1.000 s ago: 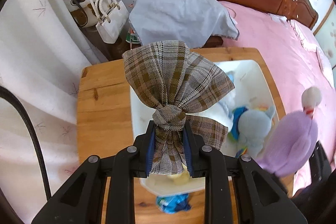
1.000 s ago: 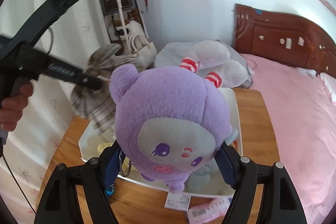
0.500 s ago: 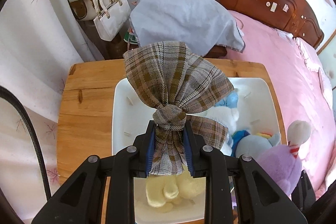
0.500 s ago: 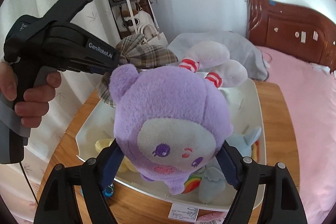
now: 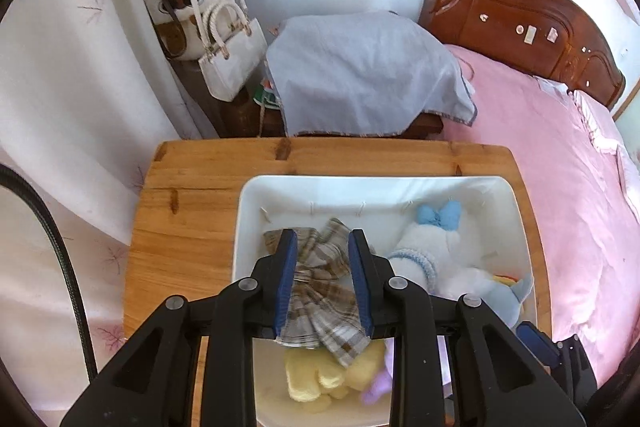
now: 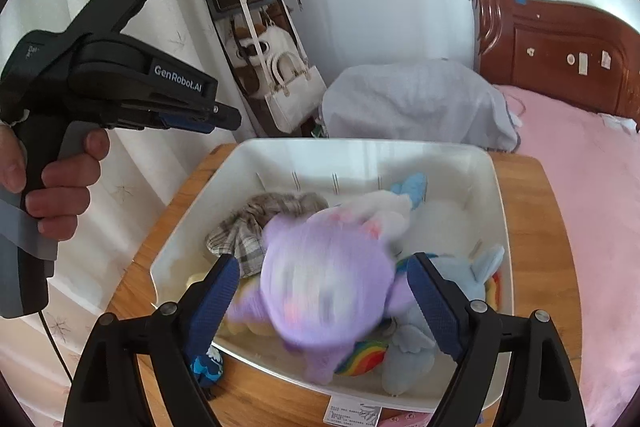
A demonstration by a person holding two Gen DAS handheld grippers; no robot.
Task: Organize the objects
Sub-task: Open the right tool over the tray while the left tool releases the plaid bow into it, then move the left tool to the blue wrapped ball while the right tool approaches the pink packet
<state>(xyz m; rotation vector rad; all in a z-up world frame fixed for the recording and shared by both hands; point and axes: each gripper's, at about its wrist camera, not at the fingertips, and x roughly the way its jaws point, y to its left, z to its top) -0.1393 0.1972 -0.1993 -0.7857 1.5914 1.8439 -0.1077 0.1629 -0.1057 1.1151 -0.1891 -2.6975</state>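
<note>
Organizing is well advanced, by the look of it: your white rectangular plastic bin [image 6: 498,195] on the honey-coloured wooden table [image 5: 188,211] already holds most of the soft items. Your left gripper [image 5: 322,247] has its blue pads apart from the brown plaid fabric bow [image 5: 320,291]; the log reads it near closed, yet the frames show it released, the bow lying in the bin's left half beneath the jaws. Your right gripper [image 6: 324,281] has jaws opening, and the purple round-headed plush toy [image 6: 328,279] sits between them, blurred, apparently dropping onto the pile; whether the pads touch it cannot be told. Beneath lie a white plush with a light-blue bow [image 5: 438,219], a blue-grey plush with rainbow trim [image 6: 472,275] and a pale yellow plush [image 5: 320,375]. Left to do, as far as can be judged: a small blue item [image 6: 206,367] and a printed label [image 6: 354,413] remain on the table outside the bin's near edge.
</note>
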